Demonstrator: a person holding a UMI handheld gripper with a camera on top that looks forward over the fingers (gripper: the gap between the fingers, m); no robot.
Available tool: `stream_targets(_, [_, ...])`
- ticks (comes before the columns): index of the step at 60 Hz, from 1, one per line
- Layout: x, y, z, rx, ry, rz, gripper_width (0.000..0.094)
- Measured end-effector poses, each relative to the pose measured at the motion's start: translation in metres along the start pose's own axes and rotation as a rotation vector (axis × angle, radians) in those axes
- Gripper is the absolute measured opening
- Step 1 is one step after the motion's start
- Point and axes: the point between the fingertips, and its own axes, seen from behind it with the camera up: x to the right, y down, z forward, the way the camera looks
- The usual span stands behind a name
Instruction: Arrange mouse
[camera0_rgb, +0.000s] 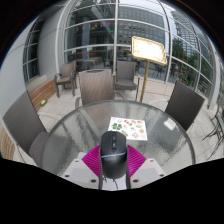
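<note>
A black computer mouse (113, 152) sits between my gripper's (113, 162) two magenta pads (93, 160), which press against its left and right sides. The gripper is shut on it. The mouse points away from me, and its thin cable trails back toward me beneath it. It hangs over the near part of a round glass table (70, 135); I cannot tell whether it touches the glass.
A white card with coloured patches (127, 127) lies on the table just beyond the mouse. Several grey chairs (96, 88) ring the table. A yellow sign on a post (148, 50) stands behind, before a glass-walled building.
</note>
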Motion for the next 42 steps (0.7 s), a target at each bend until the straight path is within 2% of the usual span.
stream_targets(6, [-0.026, 0.080, 0.042, -0.133, -0.007, 0.025, 0.0310])
stream_targets(10, [-0.033, 0.120, 0.052, -0.188, 0.001, 0.038, 0.0310])
stream_targets(21, [-0.044, 0.177, 0.068, -0.252, 0.011, 0.052, 0.0313])
stream_targets(26, [-0.046, 0.178, 0.069, -0.208, 0.016, 0.063, 0.0322])
stream_targets(37, [-0.044, 0.177, 0.072, -0.213, 0.026, 0.088, 0.0495])
stream_targets(42, [-0.032, 0.167, 0.059, -0.217, 0.082, 0.113, 0.0743])
